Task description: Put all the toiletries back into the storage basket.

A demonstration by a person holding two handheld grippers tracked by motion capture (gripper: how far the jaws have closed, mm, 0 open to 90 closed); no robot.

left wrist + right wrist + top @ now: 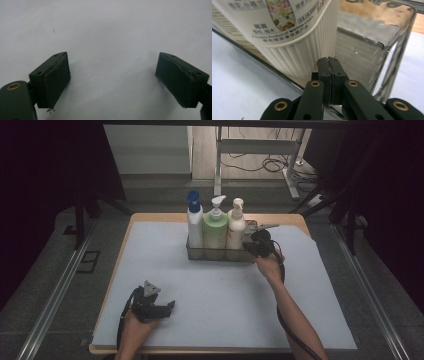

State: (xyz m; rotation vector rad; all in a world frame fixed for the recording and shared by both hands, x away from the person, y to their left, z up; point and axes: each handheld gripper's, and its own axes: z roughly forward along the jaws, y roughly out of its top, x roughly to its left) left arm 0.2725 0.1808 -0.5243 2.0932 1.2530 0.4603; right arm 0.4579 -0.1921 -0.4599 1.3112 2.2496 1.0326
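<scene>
Left gripper (169, 307) fingers released, right gripper (329, 62) fingers clenched on clear bin (220, 254) wall; three bottles inside.

left hand-held gripper (110, 82) jaws spread wide; pale mat (107, 30) beneath

the left gripper (167, 307) rests low near the person's side, its jaws spread wide apart, the forearm short behind it. the right gripper (248, 246) is stretched forward on a long, extended forearm, its jaws pressed flat together.
</scene>
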